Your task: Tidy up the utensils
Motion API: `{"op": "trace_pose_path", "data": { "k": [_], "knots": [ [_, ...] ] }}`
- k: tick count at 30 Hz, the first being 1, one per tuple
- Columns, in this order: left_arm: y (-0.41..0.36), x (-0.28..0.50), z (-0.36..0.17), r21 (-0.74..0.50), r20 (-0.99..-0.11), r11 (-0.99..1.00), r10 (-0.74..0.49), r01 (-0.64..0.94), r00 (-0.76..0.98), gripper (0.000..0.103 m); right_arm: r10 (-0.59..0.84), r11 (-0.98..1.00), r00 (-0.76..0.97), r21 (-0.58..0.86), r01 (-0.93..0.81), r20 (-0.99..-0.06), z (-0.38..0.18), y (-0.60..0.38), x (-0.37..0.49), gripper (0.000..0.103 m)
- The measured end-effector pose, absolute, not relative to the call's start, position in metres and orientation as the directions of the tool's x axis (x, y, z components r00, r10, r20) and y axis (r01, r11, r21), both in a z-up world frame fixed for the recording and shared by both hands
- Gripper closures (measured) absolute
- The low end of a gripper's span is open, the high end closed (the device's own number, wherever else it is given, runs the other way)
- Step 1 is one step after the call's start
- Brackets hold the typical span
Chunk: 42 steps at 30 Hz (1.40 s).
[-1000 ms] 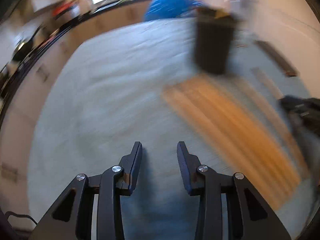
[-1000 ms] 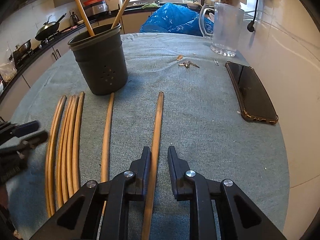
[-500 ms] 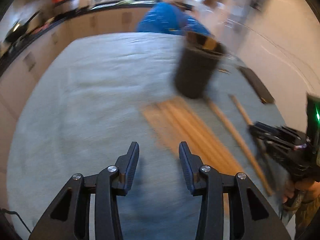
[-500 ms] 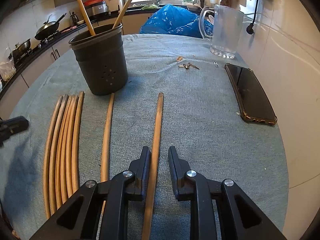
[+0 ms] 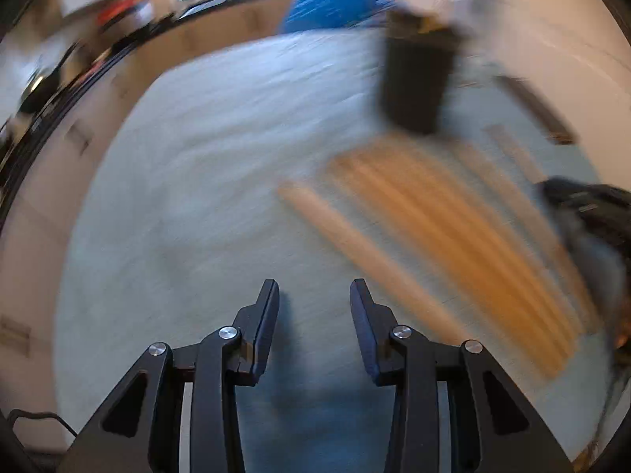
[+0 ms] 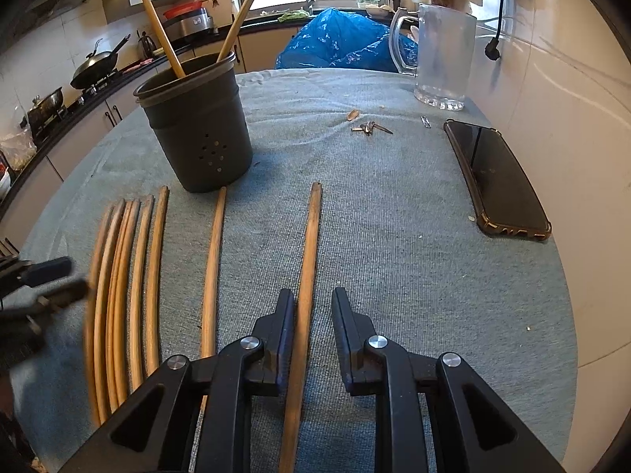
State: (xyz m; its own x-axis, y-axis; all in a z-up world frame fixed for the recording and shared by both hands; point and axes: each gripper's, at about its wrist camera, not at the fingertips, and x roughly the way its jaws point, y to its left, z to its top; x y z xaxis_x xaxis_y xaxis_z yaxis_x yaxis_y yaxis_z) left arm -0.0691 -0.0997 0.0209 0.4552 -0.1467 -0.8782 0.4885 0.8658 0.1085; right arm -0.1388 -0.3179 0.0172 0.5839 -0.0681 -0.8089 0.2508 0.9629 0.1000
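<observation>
Left gripper (image 5: 314, 295) swings back toward the bundled sticks (image 6: 122, 287), empty and parted; right gripper (image 6: 313, 307), slightly parted, straddles a lone stick (image 6: 305, 276) ungripped, so center it, then close.

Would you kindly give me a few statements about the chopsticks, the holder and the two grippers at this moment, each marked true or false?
1. Two chopsticks stand in the dark holder. True.
2. The right gripper is clamped shut on a chopstick. False: its fingers are apart, with the rightmost chopstick lying on the cloth between them.
3. The phone lies on the cloth to the right of the chopsticks. True.
4. The left gripper holds a chopstick. False: it is open with only bare cloth between its fingers.
5. The glass pitcher lies on its side. False: it stands upright near the wall.
</observation>
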Motion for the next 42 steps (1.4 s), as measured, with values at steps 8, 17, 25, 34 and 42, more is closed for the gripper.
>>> {"op": "trace_pose_path", "data": {
  "k": [8, 17, 25, 34, 42],
  "knots": [
    [-0.045, -0.058, 0.046, -0.017, -0.853, 0.922, -0.215, 0.387, 0.476, 0.062, -0.082, 0.968, 0.586, 0.077, 0.241, -0.807, 0.017, -0.313, -0.139, 0.079],
    [-0.134, -0.024, 0.017, -0.066, -0.878, 0.942, -0.211, 0.328, 0.429, 0.05, -0.058, 0.971, 0.538, 0.078, 0.227, -0.841, 0.02, -0.317, -0.129, 0.079],
    [-0.157, -0.012, 0.018, 0.053, -0.888, 0.913, -0.143, 0.405, 0.437, 0.094, -0.037, 0.978, 0.47, 0.065, 0.198, -0.882, 0.022, -0.335, -0.101, 0.084],
    [-0.168, 0.002, 0.022, 0.074, -0.903, 0.905, -0.117, 0.419, 0.413, 0.094, -0.064, 0.979, 0.418, 0.024, 0.201, -0.906, 0.022, -0.341, -0.067, 0.084],
    [-0.153, 0.021, 0.025, -0.117, -0.908, 0.941, -0.231, 0.319, 0.35, 0.07, -0.035, 0.973, 0.429, 0.067, 0.22, -0.903, 0.021, -0.352, -0.058, 0.084]
  ]
}}
